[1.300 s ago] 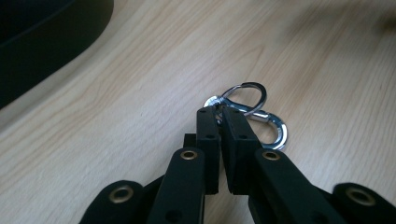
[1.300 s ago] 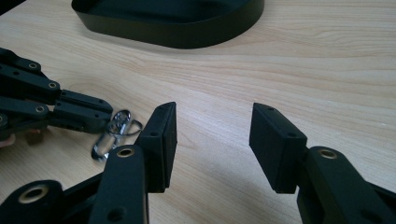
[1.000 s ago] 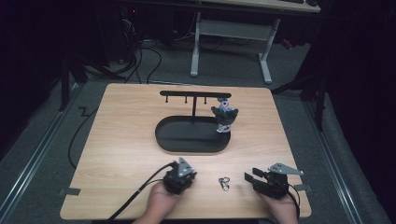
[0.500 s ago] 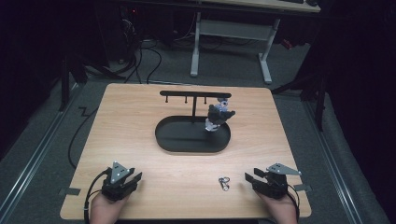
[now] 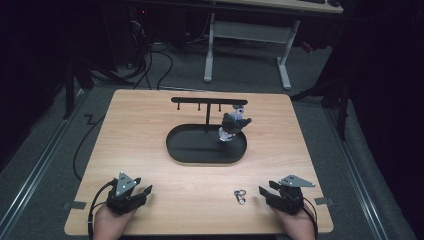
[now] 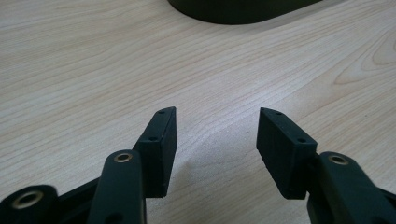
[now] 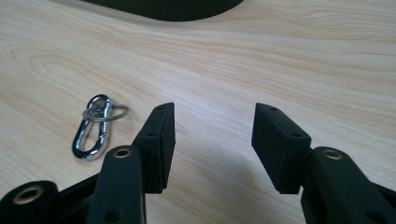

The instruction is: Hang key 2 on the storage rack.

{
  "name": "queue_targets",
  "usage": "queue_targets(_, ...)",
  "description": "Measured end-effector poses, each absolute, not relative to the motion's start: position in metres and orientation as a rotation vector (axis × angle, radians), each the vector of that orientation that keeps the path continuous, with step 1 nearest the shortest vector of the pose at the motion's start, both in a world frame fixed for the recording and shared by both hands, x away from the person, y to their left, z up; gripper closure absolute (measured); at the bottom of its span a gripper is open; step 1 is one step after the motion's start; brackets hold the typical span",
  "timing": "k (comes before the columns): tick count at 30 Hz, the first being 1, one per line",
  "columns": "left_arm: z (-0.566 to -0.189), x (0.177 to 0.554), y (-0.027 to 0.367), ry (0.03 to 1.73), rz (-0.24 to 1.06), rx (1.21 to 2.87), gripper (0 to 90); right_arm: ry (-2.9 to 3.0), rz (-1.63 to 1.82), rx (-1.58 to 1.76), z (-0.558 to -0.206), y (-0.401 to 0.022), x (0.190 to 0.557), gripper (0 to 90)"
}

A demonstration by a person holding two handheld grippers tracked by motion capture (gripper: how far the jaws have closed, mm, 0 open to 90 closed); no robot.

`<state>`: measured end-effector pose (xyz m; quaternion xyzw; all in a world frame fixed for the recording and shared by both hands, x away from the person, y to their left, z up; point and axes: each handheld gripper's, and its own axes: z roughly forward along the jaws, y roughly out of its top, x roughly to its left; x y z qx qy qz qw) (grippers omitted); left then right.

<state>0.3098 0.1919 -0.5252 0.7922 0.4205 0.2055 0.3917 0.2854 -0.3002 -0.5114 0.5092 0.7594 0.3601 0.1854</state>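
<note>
A black oval tray (image 5: 175, 150) sits mid-table with a T-shaped hook stand (image 5: 207, 102) rising from it. A grey and white charm (image 5: 232, 125) hangs from the stand's right end, over the tray. A silver carabiner with a key ring (image 5: 240, 196) (image 7: 93, 128) lies on the wood near the front edge. My left gripper (image 5: 146, 191) (image 6: 217, 135) rests at the front left; its jaws have just been opening and nothing is between them. My right gripper (image 5: 264, 192) (image 7: 212, 130) is at the front right, open and empty, with the carabiner just left of its jaws.
The wooden table (image 5: 140, 125) stands on grey carpet with cables (image 5: 82, 145) trailing off its left side. A white-legged desk (image 5: 210, 50) stands beyond the far edge. Bare wood lies between the tray and both hands.
My left hand has moved from beside the carabiner to the front left corner, and its jaws have spread apart. The charm has swung slightly on its hook. The right gripper has stayed still.
</note>
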Motion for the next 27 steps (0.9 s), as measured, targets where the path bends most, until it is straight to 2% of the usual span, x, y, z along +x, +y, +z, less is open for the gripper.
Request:
queue_targets(8,-0.523,0.309,0.194,1.033,0.494,1.993,46.9,2.286,0.788,1.387,-0.511,-0.289,0.292,50.1)
queue_targets(27,-0.523,0.309,0.187,0.983,0.483,2.009,45.7,2.564,0.474,1.377,-0.483,-0.267,0.319,42.3)
